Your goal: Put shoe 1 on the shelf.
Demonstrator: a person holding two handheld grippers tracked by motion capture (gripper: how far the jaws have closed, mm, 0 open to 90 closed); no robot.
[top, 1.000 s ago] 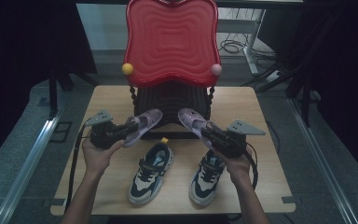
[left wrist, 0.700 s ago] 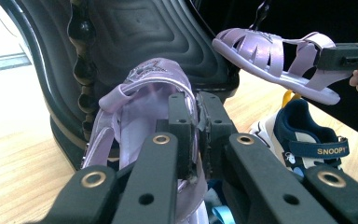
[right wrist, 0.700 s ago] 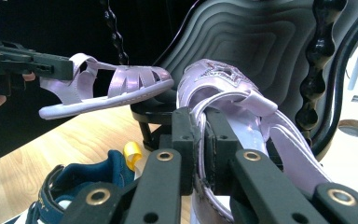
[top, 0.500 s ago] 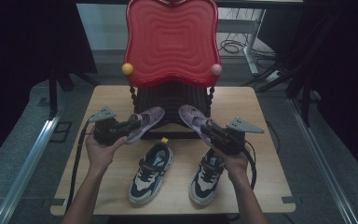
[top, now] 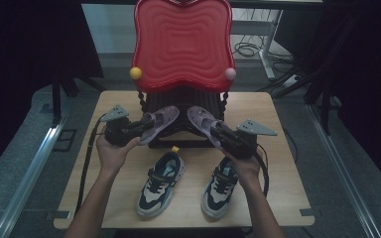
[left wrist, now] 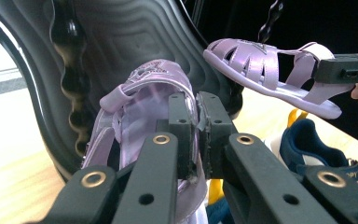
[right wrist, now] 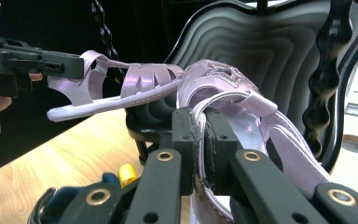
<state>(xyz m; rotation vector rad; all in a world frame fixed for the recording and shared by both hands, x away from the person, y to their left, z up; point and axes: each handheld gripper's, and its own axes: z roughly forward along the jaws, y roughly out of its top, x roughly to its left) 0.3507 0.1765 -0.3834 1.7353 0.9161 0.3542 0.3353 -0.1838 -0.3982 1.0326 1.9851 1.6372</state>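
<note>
Now we note the small change: against the frame a second back, the left tongs (top: 138, 130) have lifted a little and carried the left sandal (top: 159, 122) slightly toward 12 o'clock, closer to the black base of the red chair (top: 181, 44). The right tongs (top: 217, 133) sit much where they were. We judge both sandals are mid-carry, headed for a spot near the chair foot, with neither yet set down.

Grip: in the left gripper view the left tongs are clenched on the heel strap of the left sandal (left wrist: 142, 107). In the right gripper view the right tongs (right wrist: 199, 140) are likewise clamped on a strap of the right sandal (right wrist: 233, 102).

Position: both sandals hang above the tabletop (top: 278, 168) at about 12 o'clock from the two sneakers (top: 161, 183), just in front of the chair base.

Heading: in the high view the left sandal's long axis runs from 8 to 2 o'clock, toe at 2. The right sandal (top: 201, 120) runs from 4 to 10 o'clock, toe at 10. The toes converge, near each other but apart.
</note>
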